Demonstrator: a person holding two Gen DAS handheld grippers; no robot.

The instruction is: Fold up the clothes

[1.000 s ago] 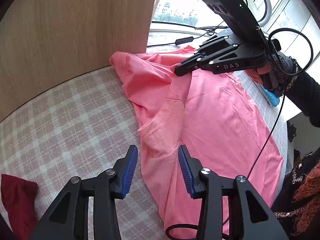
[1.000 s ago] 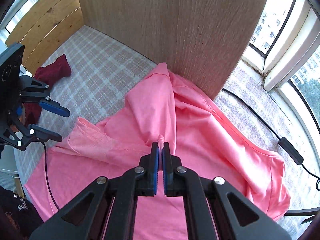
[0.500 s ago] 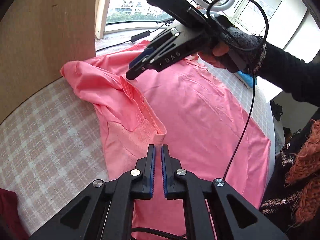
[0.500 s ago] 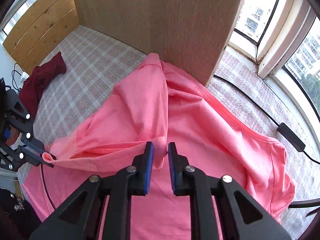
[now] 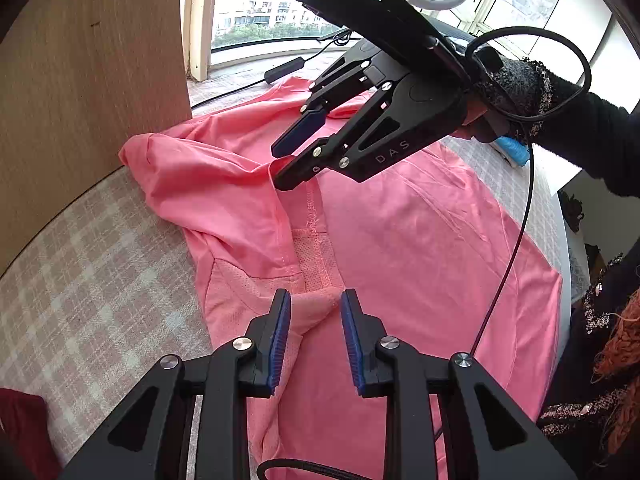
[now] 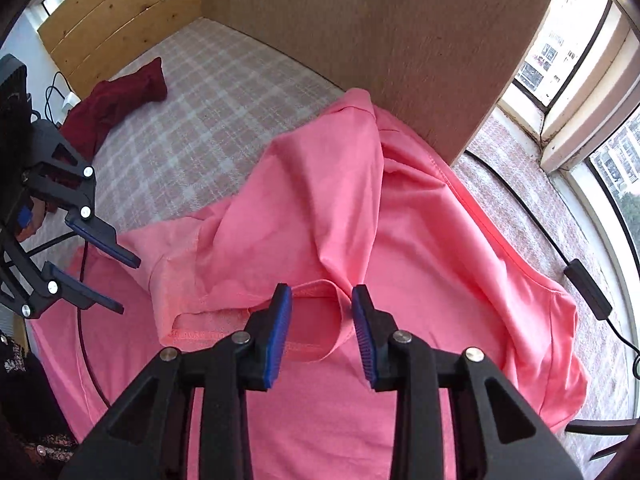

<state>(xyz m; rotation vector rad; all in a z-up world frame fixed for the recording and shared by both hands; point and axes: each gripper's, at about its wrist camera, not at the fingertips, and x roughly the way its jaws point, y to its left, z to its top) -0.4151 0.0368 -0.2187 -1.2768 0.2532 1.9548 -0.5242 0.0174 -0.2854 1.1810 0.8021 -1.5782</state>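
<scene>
Left wrist view, from left to right: a tall light-wood panel stands on a pink-and-white checked bedspread. A dark red cloth peeks in at the bottom left corner. A salmon-pink knit shirt lies spread on the bedspread, its near sleeve folded inward. The left gripper, black with blue pads, straddles that sleeve's hem; its jaws are opening and the pads are off the fabric. Farther right, the right gripper points down at the shirt's collar, jaws opening, a fold of fabric at its tips. A hand in a black knit sleeve holds it.
</scene>
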